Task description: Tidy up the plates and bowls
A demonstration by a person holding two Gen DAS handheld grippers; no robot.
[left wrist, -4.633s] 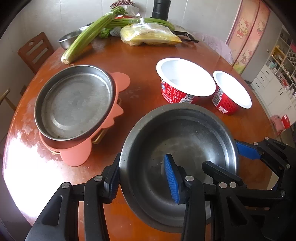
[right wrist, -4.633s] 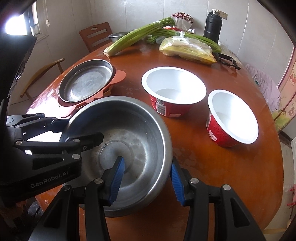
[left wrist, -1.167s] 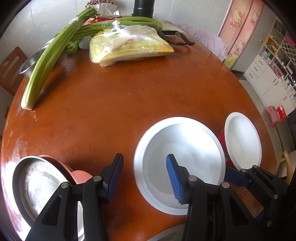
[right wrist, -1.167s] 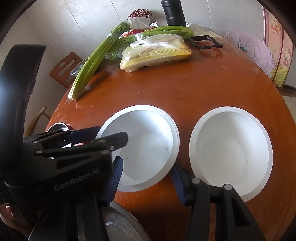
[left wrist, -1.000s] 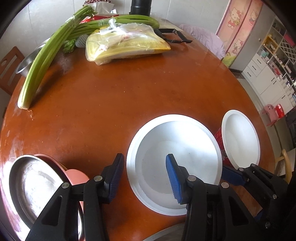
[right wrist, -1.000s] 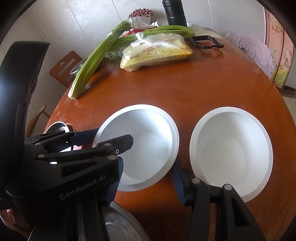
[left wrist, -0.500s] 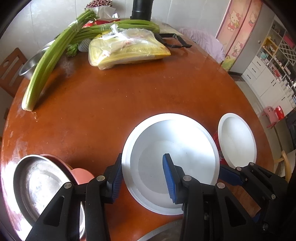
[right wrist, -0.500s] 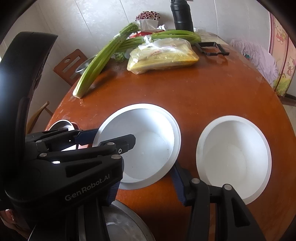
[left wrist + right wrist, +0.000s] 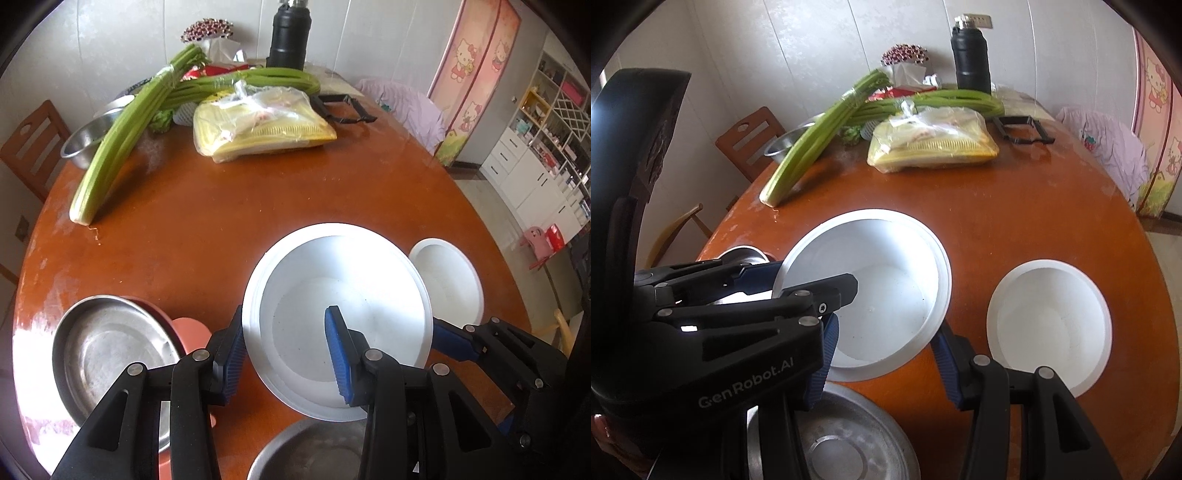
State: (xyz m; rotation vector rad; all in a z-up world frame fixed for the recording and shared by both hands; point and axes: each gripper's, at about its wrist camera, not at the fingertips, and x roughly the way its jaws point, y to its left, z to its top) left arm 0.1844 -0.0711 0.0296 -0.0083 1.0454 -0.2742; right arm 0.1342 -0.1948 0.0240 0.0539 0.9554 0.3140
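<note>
White big bowl is pinched by both grippers, left gripper and right gripper; smaller bowl sits just beside it.

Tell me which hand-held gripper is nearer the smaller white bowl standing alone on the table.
Right. The right hand-held gripper holds the larger white bowl on the rim facing the smaller white bowl. The left hand-held gripper clamps the far rim, so it is farther away.

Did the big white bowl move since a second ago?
Yes. The big white bowl, gripped on opposite rims by both grippers, has lifted: in the right wrist view its rim now sits farther from the small white bowl.
</note>
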